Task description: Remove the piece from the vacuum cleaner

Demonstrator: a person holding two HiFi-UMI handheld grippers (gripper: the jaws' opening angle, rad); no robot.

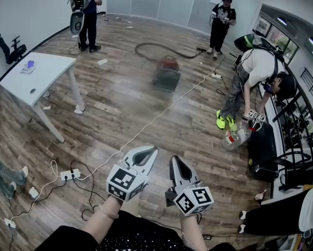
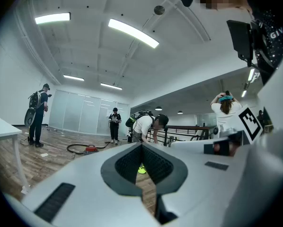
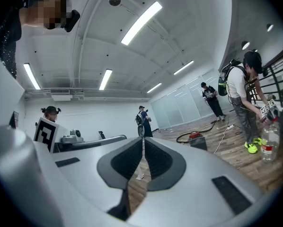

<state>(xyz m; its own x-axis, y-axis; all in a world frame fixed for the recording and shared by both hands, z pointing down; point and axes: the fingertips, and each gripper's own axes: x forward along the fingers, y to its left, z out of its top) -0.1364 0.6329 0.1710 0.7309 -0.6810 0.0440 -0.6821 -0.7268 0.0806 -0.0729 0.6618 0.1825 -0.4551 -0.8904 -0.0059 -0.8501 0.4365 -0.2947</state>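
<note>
A large room with a wood-plank floor, white walls and glass partitions along the far end, seen from above.

The task looks not yet begun. Nearest, at 6 o'clock, the left claw (image 1: 147,151) and right claw (image 1: 176,160) are both clenched on nothing; each gripper view shows the jaws pressed together with only floor and room beyond them. Just past them, at 8 o'clock, a power strip (image 1: 69,174) lies on the floor, and a white cable (image 1: 151,122) runs from it towards 1 o'clock. Well apart from the claws, at 12 o'clock, the red vacuum cleaner (image 1: 167,72) sits on the floor with its dark hose (image 1: 161,47) looping behind it. Nothing touches it. It is blurred, so which piece is to come off cannot be told. The approach, the grasp and the removal all seem left to do.

Both forearms reach in from the bottom edge, side by side. The claws hang above the floor and point towards 12 o'clock, tips leaning slightly towards each other, marker cubes nearest the body.

A white counter (image 1: 41,75) stands at 10 o'clock. Three other people stand or bend farther off.
</note>
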